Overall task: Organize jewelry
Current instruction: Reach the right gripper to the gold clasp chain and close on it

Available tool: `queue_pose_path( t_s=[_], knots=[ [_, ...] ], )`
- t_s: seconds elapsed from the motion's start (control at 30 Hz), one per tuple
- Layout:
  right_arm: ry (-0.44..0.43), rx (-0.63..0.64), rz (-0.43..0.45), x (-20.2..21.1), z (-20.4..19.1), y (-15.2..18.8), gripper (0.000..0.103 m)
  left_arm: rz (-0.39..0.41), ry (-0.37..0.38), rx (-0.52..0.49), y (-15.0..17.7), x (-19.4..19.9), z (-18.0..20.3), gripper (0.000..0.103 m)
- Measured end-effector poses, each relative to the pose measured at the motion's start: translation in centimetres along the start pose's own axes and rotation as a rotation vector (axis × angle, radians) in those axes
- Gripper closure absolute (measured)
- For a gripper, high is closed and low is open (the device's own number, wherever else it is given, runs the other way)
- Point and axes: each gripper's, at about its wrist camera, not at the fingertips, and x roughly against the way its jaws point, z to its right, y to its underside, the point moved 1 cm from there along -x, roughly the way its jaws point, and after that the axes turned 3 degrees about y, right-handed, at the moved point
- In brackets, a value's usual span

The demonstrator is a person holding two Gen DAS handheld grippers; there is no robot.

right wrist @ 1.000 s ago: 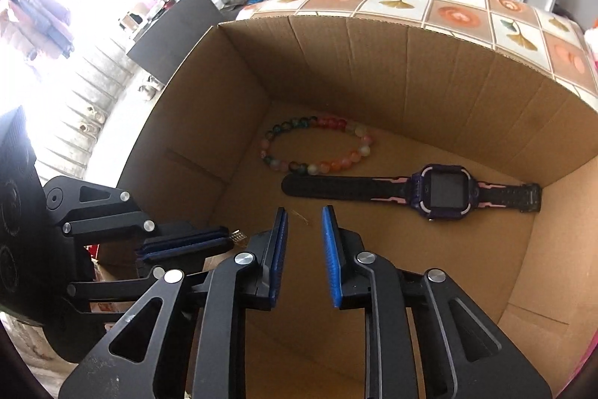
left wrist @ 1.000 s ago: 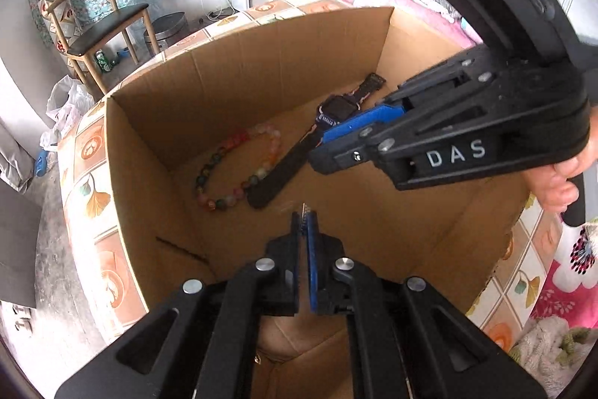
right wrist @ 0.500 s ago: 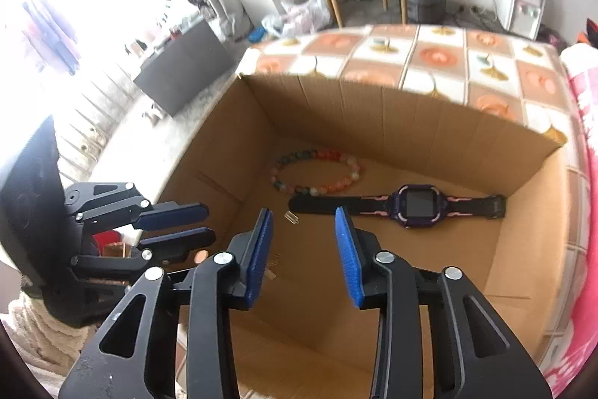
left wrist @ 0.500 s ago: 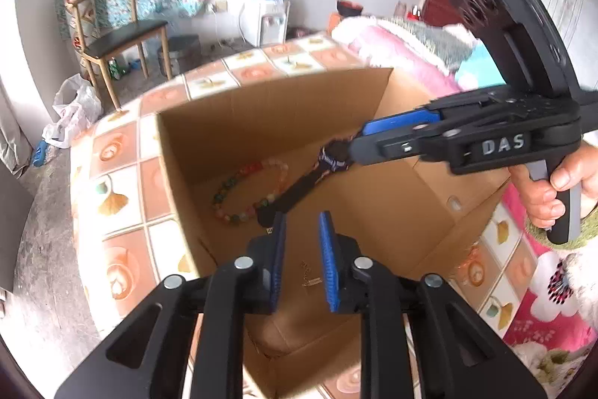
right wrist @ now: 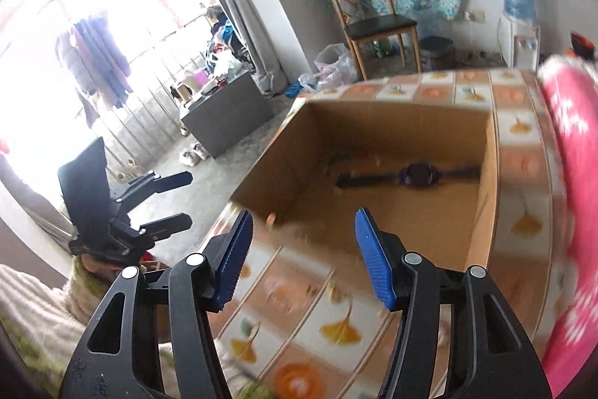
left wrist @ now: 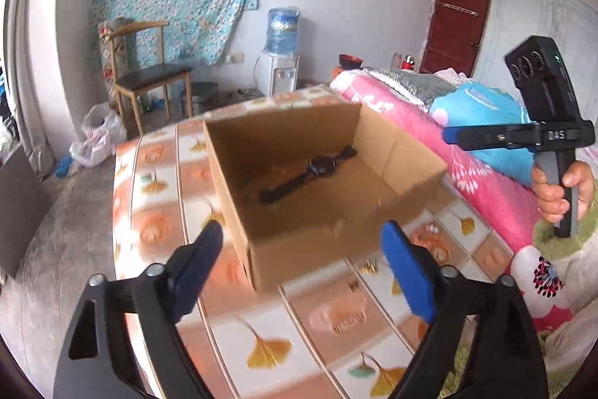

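The left gripper (left wrist: 299,245) and right gripper (right wrist: 302,238) both hang with jaws apart, just opened, nothing between them. The watch (right wrist: 415,174) lies in the cardboard box (right wrist: 482,212), at one o'clock from the right gripper.

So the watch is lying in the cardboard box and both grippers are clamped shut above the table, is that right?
Not quite. The watch does lie in the cardboard box, but both grippers are open and empty: the left gripper in the left wrist view, the right gripper in the right wrist view. Their jaws have just been opening.
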Motion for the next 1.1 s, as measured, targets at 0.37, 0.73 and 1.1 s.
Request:
queue_pose_path(
  t_s=[0.37, 0.73, 1.1],
  knots=[
    [0.098, -0.142, -0.13, -4.7, 0.7, 8.1, 0.049, -0.21, -0.029, 0.132, 8.6, -6.9, 2.0, 0.009],
    [0.255, 0.143, -0.192, -11.9, -1.3, 8.6, 0.065, -0.284, -0.133, 0.138, 10.1, -10.3, 2.3, 0.007],
    [0.301, 0.3, -0.242, -15.2, -2.0, 7.7, 0.078, -0.3, -0.245, 0.101, 11.0, -10.9, 3.0, 0.006]
  ],
)
